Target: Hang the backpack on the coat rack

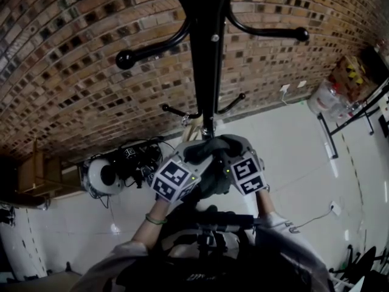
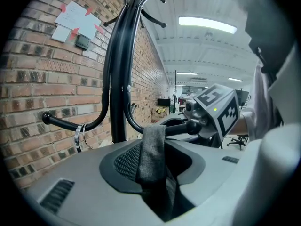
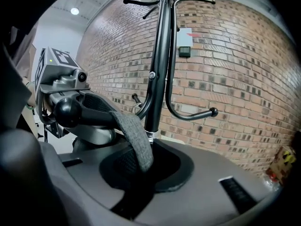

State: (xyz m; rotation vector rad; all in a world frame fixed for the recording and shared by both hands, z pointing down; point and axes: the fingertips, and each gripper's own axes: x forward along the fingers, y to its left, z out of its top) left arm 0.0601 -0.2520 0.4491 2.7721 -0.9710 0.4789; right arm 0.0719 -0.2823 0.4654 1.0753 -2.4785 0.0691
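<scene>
I am at the hanging step itself. The backpack's grey strap already lies over a hook of the coat rack, just ahead of both tools and a little above their jaws. From the hook it drops straight down into the gap of each tool.

My left tool is released: its jaws stand wide, and the strap hangs loose between them without being pressed. My right tool has its jaws much nearer together and, as I read it, grips the strap lightly. The backpack's body is below the tools, and I cannot make it out clearly.

Next, I judge, the right tool must let go. Then both tools should draw back toward me, clear of the strap. They must not drag it off past the hook's ball end, which points my way.

Count: 1 backpack, 1 strap, 1 coat rack, 2 tools. Besides the hook in use, 4 more hooks show ahead of the tools in the head view.
</scene>
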